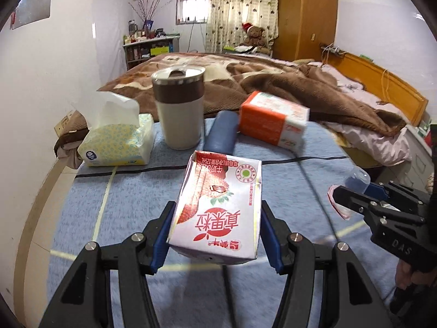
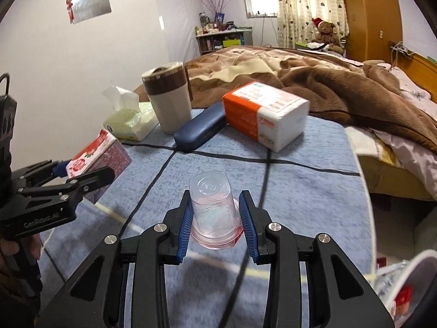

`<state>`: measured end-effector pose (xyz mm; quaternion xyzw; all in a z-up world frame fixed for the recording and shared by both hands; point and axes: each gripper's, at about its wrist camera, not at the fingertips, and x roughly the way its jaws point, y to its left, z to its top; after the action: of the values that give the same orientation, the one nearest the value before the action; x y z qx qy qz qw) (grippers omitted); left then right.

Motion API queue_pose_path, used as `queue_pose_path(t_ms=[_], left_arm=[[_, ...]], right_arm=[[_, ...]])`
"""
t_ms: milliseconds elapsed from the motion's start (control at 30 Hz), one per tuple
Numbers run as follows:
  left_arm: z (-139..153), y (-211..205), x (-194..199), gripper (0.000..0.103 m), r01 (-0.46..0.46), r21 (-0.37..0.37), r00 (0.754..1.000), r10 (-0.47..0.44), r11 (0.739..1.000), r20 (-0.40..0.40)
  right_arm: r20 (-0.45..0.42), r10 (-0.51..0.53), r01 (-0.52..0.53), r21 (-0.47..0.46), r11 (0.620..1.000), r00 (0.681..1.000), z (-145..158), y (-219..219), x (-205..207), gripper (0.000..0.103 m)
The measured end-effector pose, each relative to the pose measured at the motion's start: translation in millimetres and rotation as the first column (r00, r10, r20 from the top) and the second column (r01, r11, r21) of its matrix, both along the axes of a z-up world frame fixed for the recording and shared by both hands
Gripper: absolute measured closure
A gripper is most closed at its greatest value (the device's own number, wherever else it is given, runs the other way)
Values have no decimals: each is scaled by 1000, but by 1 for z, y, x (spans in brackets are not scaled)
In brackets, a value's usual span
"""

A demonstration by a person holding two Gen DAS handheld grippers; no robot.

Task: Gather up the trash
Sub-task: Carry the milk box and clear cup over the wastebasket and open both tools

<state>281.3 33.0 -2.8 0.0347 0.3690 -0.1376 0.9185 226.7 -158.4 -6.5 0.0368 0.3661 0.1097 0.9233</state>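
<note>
A tumbler [image 1: 179,109] with a brown band is seen upright on the blue-covered surface [image 1: 131,205], between a yellow tissue pack [image 1: 117,143] and a dark blue case [image 1: 221,134]. An orange-and-white tissue pack [image 1: 273,120] is found just beside the case. A brown blanket [image 1: 300,87] is spread over the bed behind.

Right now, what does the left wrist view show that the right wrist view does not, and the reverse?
Only the left wrist view: the milk carton's printed front, head on between the left gripper's jaws, and the wooden headboard along its length.

Only the right wrist view: the clear cup, upside down, held in the right gripper, and a bin rim at lower right.

Both: mug, blue case, orange tissue pack, yellow tissue pack, bed, teddy bear.
</note>
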Motion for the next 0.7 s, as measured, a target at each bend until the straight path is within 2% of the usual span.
queue_pose_path(t_ms=[333,700], left_arm=[[32,-36,-73,43,67,-24,994,-65,997,84],[46,-82,-125,43,161,-42,979,-155,986,130]], right_arm=[[62,-59,58,18,998,996,25,-39,-53,68],[133,-152,152,9,988,979,46,-85,-109,68]])
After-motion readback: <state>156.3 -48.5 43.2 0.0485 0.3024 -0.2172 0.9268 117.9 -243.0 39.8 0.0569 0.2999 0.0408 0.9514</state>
